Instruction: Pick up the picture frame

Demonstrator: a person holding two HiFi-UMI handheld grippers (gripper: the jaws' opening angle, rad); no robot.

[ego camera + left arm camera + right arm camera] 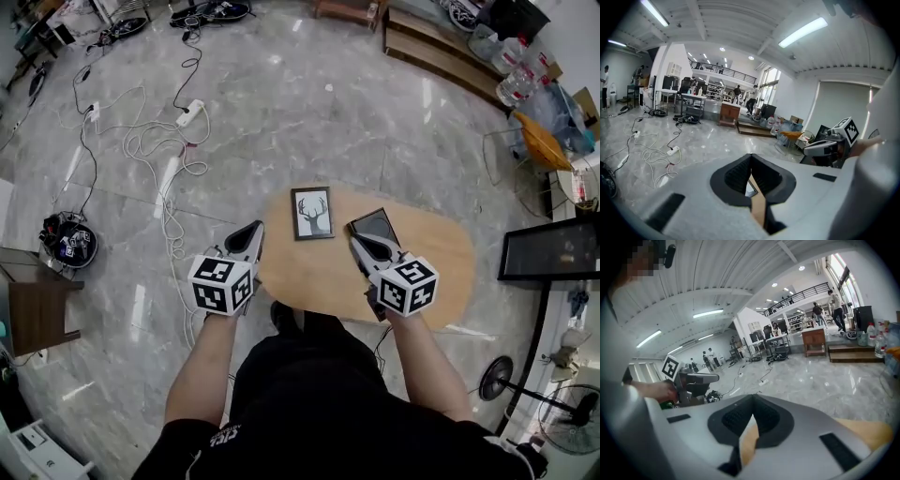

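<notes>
Bright, even light comes from ceiling tube lamps and tall windows. The polished floor carries pale streaks of glare; shadows are soft. The picture frame looks sharp in the head view, which bends at its edges. Both gripper views bulge fisheye-fashion, with black corners and a soft foreground.

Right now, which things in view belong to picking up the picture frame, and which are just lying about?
Job in hand: picture frame with the deer print; wooden table under it; left hand-held gripper and right hand-held gripper, both shut and empty.
Lying about: dark framed panel beside the frame; power strip with cables on the floor; water bottles; floor fan.
</notes>
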